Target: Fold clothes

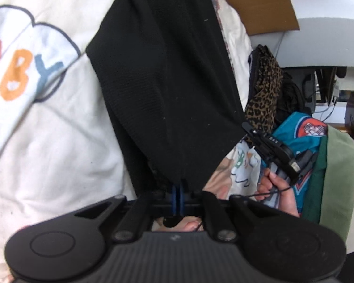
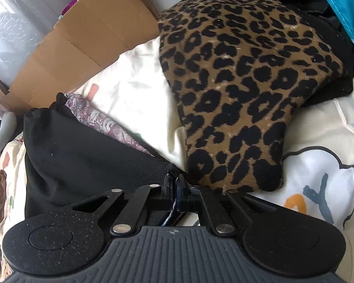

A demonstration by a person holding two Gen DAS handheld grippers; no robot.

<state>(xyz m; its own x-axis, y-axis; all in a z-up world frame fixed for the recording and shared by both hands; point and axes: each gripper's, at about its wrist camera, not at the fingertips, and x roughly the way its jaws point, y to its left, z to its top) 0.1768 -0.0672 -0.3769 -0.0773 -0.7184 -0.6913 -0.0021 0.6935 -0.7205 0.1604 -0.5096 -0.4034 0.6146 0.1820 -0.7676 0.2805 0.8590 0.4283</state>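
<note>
Black knit garment stretched between both tools over a cream bedsheet printed with a cloud and coloured letters. Left gripper pinched tight on the garment's lower edge, blue pads together with the cloth caught between them. Right gripper likewise clamped on a corner of the same black cloth, pads closed on the bunched tip. From the left wrist only: the right tool seen from outside at the garment's right corner, a hand wrapped round its handle, and beyond it a heap of clothes holding a teal printed shirt and a green garment, plus a narrow slice of leopard-print cloth. From the right wrist only: that leopard-print piece spread broad and flat on the sheet, just right of the pinched corner, a floral purple cloth tucked beside the black garment's upper edge, brown cardboard lying behind, and a grey curved object at the far left. Cardboard glimpsed in the left view too, at the top. Black garment lifted and hanging in folds in the left view; draped low at the left in the right view.
</note>
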